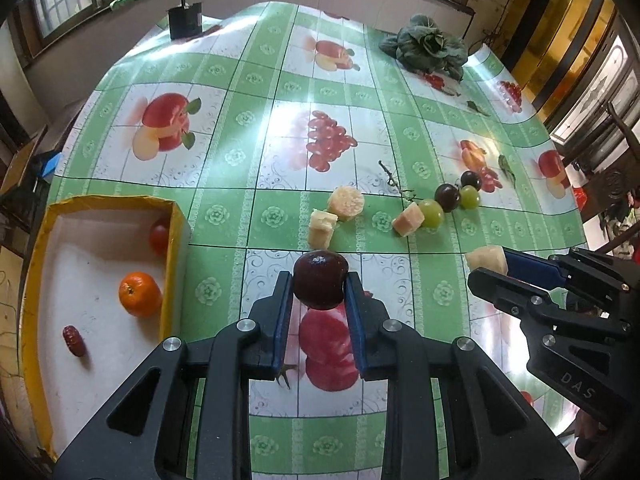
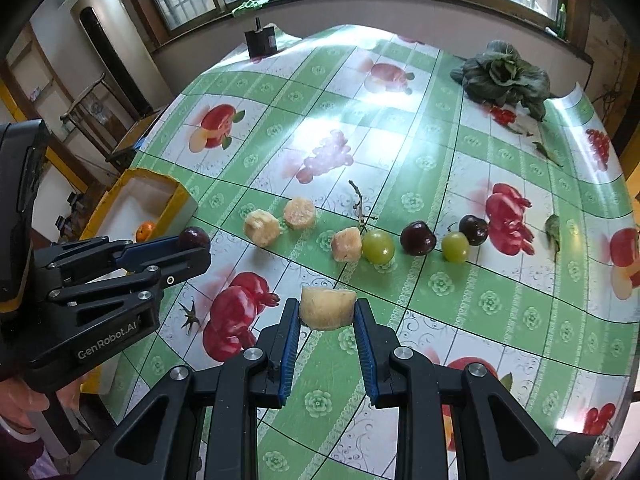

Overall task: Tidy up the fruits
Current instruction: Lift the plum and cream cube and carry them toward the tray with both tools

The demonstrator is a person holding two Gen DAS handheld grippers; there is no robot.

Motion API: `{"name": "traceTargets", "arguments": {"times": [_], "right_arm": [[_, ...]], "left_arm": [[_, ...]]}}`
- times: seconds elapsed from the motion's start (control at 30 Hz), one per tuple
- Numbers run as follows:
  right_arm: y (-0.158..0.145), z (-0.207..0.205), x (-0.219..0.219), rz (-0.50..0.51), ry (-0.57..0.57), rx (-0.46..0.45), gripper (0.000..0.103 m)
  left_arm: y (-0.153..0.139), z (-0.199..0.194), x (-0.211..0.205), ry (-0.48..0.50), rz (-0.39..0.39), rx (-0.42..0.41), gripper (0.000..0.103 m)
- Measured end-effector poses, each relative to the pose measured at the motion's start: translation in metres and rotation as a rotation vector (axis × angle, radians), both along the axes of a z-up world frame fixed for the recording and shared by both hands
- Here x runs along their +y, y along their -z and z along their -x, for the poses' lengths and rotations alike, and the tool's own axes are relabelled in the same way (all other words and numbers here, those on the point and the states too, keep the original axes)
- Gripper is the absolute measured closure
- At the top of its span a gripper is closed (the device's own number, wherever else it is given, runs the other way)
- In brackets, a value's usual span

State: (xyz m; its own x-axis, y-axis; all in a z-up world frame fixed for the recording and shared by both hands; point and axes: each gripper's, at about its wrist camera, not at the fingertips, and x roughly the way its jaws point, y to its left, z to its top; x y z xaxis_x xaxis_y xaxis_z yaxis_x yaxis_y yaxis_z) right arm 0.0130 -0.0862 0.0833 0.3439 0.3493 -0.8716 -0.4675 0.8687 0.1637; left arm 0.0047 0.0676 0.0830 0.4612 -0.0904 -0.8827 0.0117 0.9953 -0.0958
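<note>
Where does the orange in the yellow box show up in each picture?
Left wrist view: orange lower left, lying in the yellow box.
Right wrist view: orange far left at mid height, half hidden behind the left claw.
Shared landmark: leafy greens at the table's far corner.

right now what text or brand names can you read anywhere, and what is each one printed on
"DAS" on the black body of the right claw, seen from the left wrist view.
"GenRobot.AI" on the black body of the left claw, seen from the right wrist view.
Nothing else readable: the tablecloth carries only fruit pictures.
</note>
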Motion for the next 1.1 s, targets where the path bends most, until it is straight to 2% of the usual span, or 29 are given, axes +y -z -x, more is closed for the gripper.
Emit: {"name": "traceTargets", "arguments": {"times": [0.27,0.53,1.1], "right_arm": [[-0.011,0.01,0.014,-0.001,-0.033,-0.021,0.077],[-0.017,0.019,0.045,0.001,-0.095,-0.033,0.077],[-0.018,0.044,0.147,-0.001,-0.309,-0.042,0.077]], "left_arm": [[-0.01,0.013,0.011,-0.025,-0.012,-0.018,0.078],[-0.018,0.03,0.041,-0.085,-0.029,-0.032,0.078],[-0.016,0.072,0.13,-0.278,-0.053,-0.025,0.078]]}}
